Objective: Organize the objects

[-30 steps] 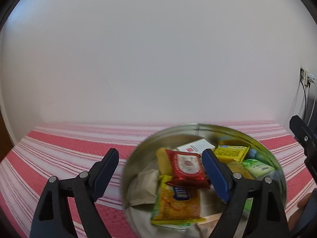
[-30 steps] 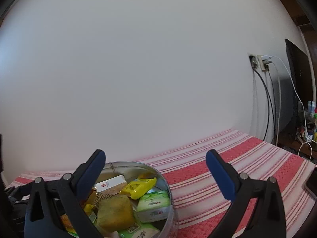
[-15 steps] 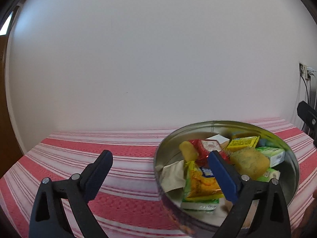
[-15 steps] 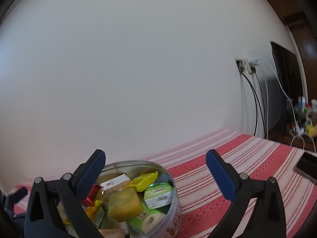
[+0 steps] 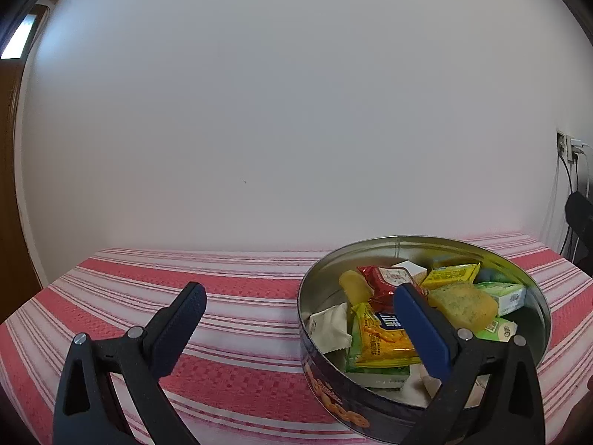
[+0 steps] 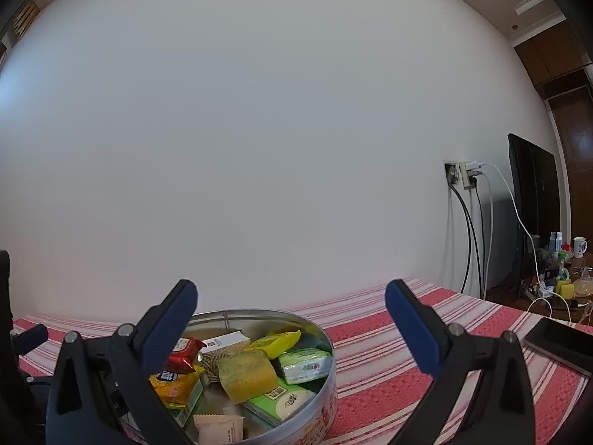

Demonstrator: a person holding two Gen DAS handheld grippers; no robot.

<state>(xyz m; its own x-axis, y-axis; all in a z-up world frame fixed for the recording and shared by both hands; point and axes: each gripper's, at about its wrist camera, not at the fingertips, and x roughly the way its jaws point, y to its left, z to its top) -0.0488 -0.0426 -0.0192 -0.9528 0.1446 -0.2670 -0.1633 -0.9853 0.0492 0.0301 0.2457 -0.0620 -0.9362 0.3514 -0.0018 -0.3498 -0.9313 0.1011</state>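
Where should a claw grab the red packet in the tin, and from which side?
Probably from above, claw closing across the short width of the red packet. It lies tilted on top of the pile in the tin; the tin's wall blocks a level approach, and its long ends abut other packets.

The surface (image 6: 389, 348) has a cloth with red and white stripes. A round metal tin (image 6: 318, 333) full of snack packs sits on it. A dark phone (image 6: 559, 343) lies flat near the right edge.
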